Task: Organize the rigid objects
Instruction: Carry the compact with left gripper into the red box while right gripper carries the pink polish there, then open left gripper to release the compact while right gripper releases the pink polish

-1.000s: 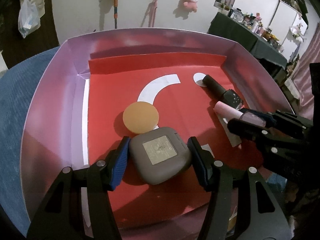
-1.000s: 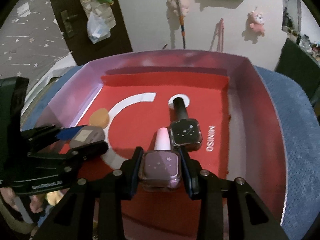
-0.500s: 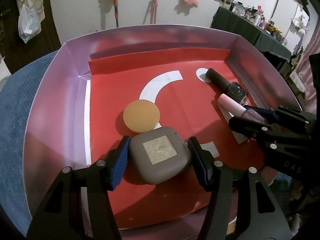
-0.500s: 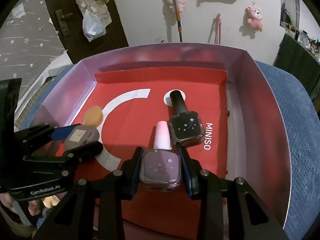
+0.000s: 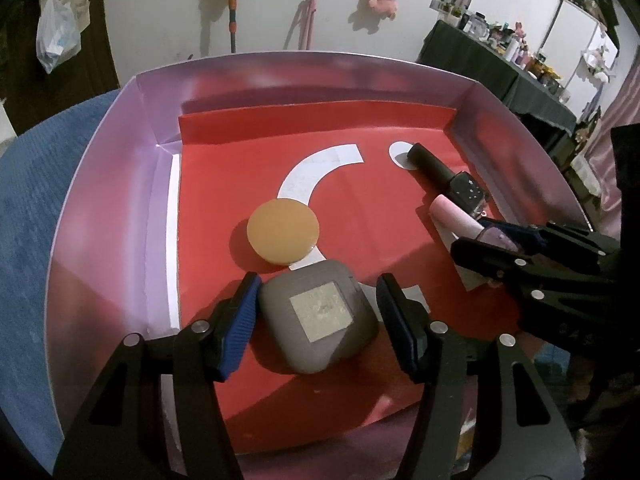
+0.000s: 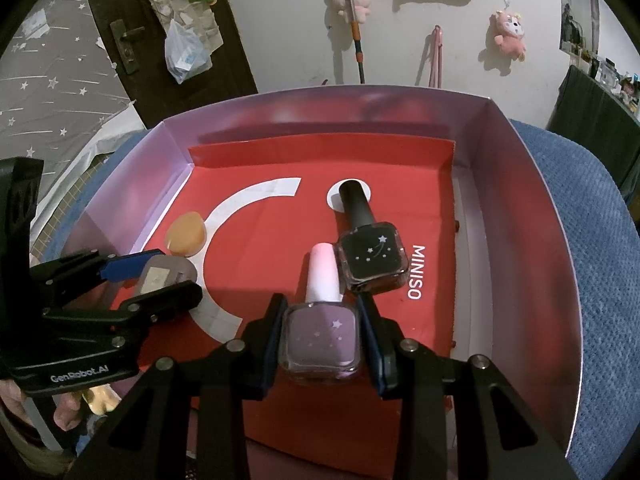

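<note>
grey case [image 5: 318, 322] between left gripper [image 5: 318, 316] pads, one side apart

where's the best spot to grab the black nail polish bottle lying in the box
Probably the square glass body of the black nail polish bottle, fingers across its two flat sides, coming from the near end. It lies flat, cap pointing away; the purple nail polish bottle sits close on its left.

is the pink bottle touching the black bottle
Cannot tell. In the right wrist view the pink bottle lies right beside the black bottle, with no gap or contact plainly visible.
</note>
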A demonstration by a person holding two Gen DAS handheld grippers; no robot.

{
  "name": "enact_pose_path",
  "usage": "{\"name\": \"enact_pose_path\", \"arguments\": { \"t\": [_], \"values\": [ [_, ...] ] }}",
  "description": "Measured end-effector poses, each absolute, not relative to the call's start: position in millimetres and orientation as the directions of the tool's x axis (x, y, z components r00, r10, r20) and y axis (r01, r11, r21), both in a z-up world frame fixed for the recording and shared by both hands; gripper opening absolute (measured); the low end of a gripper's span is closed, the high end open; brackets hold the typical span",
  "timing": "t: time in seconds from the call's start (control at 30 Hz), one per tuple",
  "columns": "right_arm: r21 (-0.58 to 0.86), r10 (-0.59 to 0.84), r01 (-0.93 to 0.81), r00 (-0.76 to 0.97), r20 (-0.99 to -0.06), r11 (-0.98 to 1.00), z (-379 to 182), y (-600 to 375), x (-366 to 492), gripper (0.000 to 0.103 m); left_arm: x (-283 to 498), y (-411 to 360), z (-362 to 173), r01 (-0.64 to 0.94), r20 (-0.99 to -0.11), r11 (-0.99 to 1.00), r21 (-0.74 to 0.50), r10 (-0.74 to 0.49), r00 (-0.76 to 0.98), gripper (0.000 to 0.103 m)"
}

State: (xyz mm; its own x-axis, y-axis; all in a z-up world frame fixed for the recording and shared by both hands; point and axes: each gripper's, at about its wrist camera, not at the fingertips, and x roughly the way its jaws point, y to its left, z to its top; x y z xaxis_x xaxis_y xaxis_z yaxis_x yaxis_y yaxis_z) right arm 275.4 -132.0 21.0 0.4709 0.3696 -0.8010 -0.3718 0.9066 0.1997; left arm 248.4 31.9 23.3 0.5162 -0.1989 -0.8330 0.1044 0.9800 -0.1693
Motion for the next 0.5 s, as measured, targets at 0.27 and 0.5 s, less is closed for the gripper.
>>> {"name": "enact_pose_path", "arguments": {
  "t": [0.27, 0.5],
  "values": [
    [0.205, 0.372, -0.368, 0.473, -0.799, 0.907, 21.9, -134.6, 273.8, 0.047, 247.4, 25.8, 25.0, 0.114, -0.834, 0.983, -0.143, -0.182, 0.520, 0.065],
    [0.245, 0.411, -0.371, 0.480, -0.775, 0.896, 30.1, -140.7, 266.2, 0.054, 244.0, 25.4, 26.7, 0.114, -0.824, 0.984, -0.139, -0.179, 0.537, 0.071]
  ]
}}
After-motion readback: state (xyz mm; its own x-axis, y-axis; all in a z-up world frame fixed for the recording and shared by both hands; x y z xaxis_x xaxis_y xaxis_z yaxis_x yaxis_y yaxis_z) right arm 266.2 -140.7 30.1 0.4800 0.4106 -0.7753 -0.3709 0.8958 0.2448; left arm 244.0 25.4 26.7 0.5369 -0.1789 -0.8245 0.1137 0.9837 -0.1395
